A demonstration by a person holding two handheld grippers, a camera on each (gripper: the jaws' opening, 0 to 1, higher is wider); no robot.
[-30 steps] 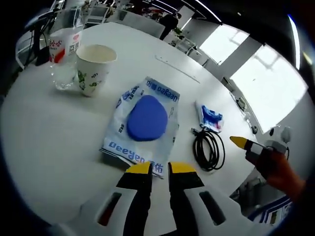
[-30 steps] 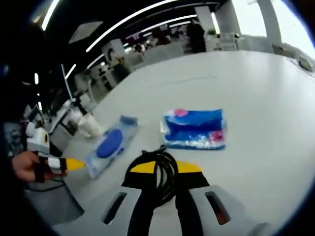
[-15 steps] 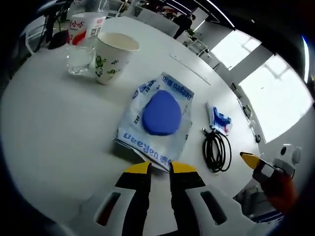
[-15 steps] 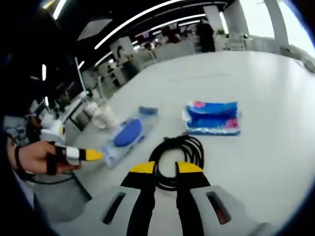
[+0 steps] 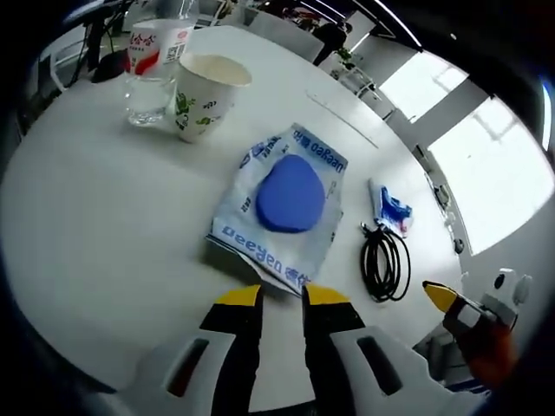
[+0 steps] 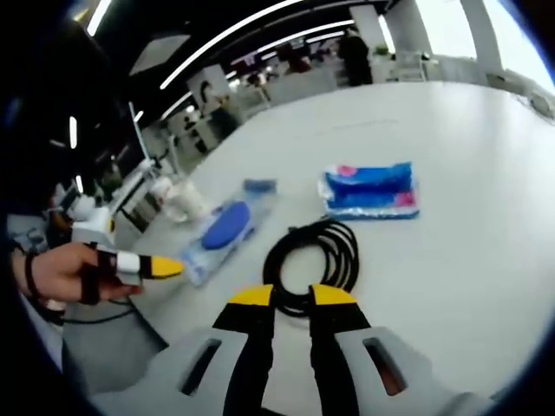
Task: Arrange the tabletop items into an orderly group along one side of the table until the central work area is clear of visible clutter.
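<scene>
Left gripper view: left gripper (image 5: pixel 282 297), jaws slightly apart and empty, just short of the blue-printed packet (image 5: pixel 282 204). Right gripper (image 6: pixel 292 297), jaws likewise parted, at the coiled black cable (image 6: pixel 312 265); white table (image 5: pixel 95 217).

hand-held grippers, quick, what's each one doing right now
Left hand-held gripper: open by a narrow gap, holding nothing, at the near edge of the blue pouch.
Right hand-held gripper: open by a narrow gap, holding nothing, just short of the black cable coil.

My right gripper (image 6: pixel 290 296) now sits back from the black cable coil (image 6: pixel 314 264), no longer straddling it. My left gripper (image 5: pixel 282 296) stands slightly off the pouch's (image 5: pixel 282 208) near edge.
</scene>
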